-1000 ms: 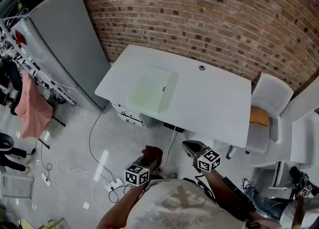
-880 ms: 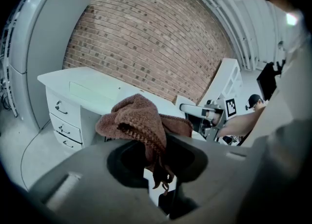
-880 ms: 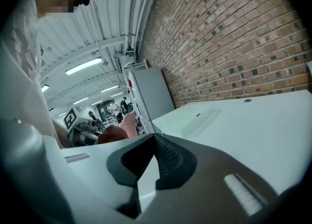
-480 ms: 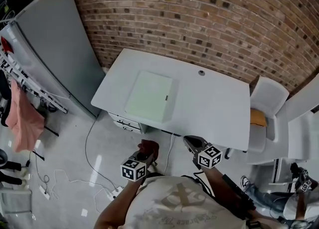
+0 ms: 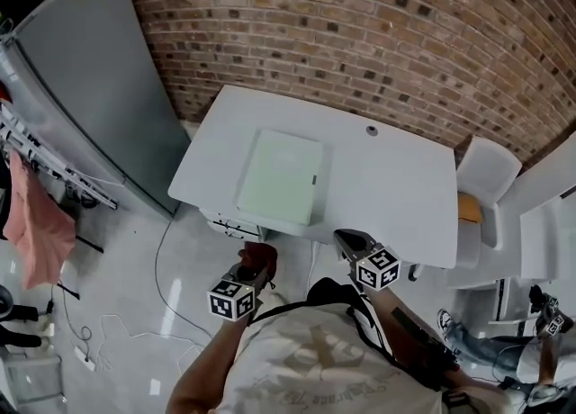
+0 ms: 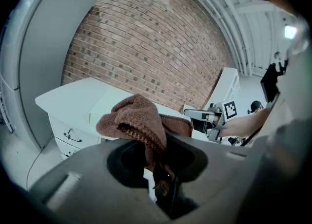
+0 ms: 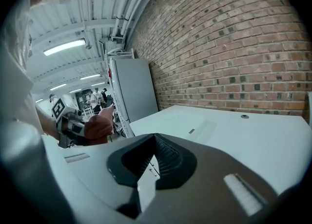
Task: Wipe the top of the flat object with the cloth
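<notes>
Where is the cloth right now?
The cloth sits lower left in the head view, clamped in the left tongs, just short of the desk.

1. Head view: bright, even light; glare streaks the floor [image 5: 173,300]; the brick wall [image 5: 360,34] bows at the edges.
2. Left gripper view: black fisheye corners; cloth [image 6: 139,121] sharp, a lamp [image 6: 291,31] flares upper right.
3. Right gripper view: a ceiling tube [image 7: 63,47] glows; corners black.

A bare industrial workroom: brick wall [image 5: 360,25], glossy concrete floor [image 5: 135,286], white desk [image 5: 396,187], grey cabinet [image 5: 99,79].
</notes>
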Tool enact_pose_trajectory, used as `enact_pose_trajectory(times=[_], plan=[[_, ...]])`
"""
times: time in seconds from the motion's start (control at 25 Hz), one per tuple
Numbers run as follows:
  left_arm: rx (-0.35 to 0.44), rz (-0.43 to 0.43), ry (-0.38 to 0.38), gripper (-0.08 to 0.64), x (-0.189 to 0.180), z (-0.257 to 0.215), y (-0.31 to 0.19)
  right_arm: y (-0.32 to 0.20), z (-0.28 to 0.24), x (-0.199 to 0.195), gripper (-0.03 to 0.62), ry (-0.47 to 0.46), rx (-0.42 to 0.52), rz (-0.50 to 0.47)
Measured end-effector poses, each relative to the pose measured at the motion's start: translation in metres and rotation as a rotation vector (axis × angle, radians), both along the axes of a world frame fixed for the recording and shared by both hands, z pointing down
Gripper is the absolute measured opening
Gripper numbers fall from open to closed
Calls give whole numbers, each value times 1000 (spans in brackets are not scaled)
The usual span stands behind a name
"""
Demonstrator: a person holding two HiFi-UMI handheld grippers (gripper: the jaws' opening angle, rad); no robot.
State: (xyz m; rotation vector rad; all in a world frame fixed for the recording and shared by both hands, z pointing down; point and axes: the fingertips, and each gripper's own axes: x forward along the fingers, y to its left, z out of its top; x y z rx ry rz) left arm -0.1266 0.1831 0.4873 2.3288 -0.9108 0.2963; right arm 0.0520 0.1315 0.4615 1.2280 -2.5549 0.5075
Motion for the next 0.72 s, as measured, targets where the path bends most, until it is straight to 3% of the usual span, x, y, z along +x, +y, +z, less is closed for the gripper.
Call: enact_pose_trajectory(times=[0.44,0.72], plan=[[-27,-81,20,86,-27,6,-60,-64,23,-28,8,-20,-42,-36],[-27,-51,-30,86,-23,4,-132,-130,34,-31,8,-47,-50,-27]])
